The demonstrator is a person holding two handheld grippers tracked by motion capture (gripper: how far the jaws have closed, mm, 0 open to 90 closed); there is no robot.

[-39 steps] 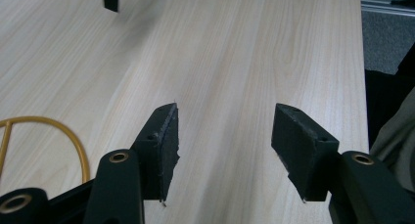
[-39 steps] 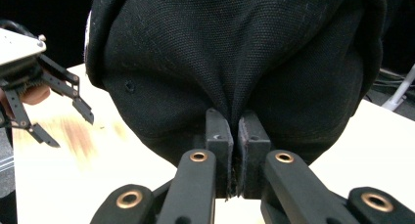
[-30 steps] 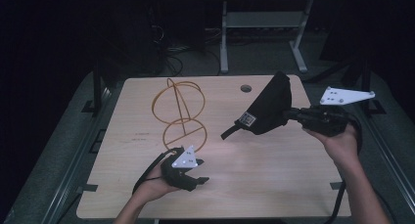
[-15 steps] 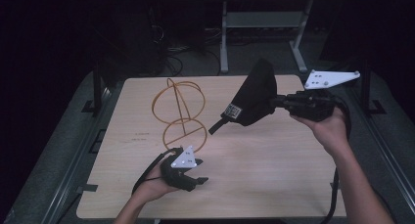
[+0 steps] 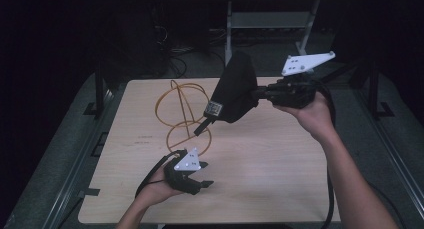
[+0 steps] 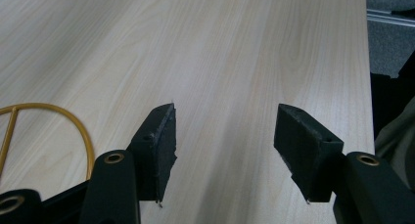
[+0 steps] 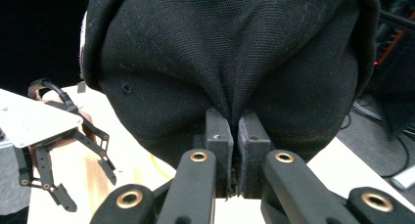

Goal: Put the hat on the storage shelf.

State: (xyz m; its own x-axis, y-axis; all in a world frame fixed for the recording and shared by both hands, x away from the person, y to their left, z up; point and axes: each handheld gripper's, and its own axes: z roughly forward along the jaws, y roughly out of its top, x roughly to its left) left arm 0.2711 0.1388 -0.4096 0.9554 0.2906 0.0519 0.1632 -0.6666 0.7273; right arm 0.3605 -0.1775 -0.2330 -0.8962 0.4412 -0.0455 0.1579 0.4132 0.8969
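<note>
Black cap [image 5: 236, 89] hung in the air above the far half of the table [image 5: 280, 189], pinched by the right gripper [image 5: 261, 94]. The right gripper view showed what the high view could not: both pads pressed together on a gathered fold of the cap's fabric [image 7: 230, 62]. The high view showed a label and strap hanging from the cap's lower edge, just above the yellow wire stand [image 5: 184, 111], which stood on the table's far left part. The left gripper [image 5: 202, 178] rested low over the near edge; the left gripper view showed its jaws apart, with bare wood [image 6: 225, 87] between them and a curve of the wire stand [image 6: 58, 116] at lower left.
</note>
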